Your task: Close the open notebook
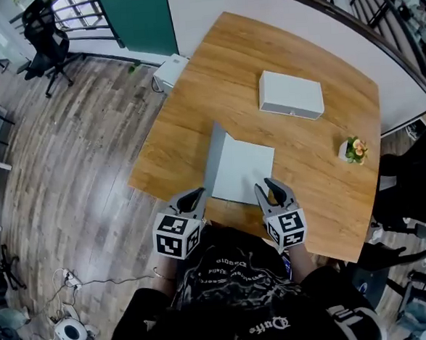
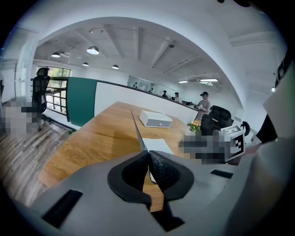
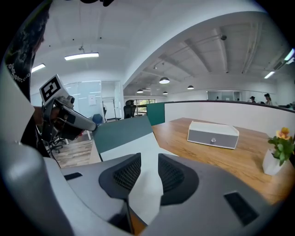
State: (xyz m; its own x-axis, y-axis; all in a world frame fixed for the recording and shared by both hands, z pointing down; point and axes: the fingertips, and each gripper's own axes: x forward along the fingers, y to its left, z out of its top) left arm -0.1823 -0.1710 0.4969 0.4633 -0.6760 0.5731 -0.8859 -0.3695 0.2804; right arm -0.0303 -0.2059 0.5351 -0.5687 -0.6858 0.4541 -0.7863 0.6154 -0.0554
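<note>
Plainly, the closing step was in hand. The notebook [image 1: 246, 169] lay on the near part of the bench [image 1: 214, 78], its white page flat and its grey left cover [image 1: 213, 157] standing up almost on edge. The left hand-held gripper [image 2: 148, 155] had its jaws pinched together on the near edge of that cover, holding it raised. The right hand-held gripper [image 3: 149, 159] sat at the near right of the notebook with its jaws partly apart. The white page showed below and between them, but the pads did not seem to press on anything.

Both pointed away from the person and sloped downward, the left one canted over to suit the tilted cover.

The next move would probably call for swinging the cover rightward past upright and lowering it onto the page. The right one would have to clear out from over the page first, or steady only the near right edge.
</note>
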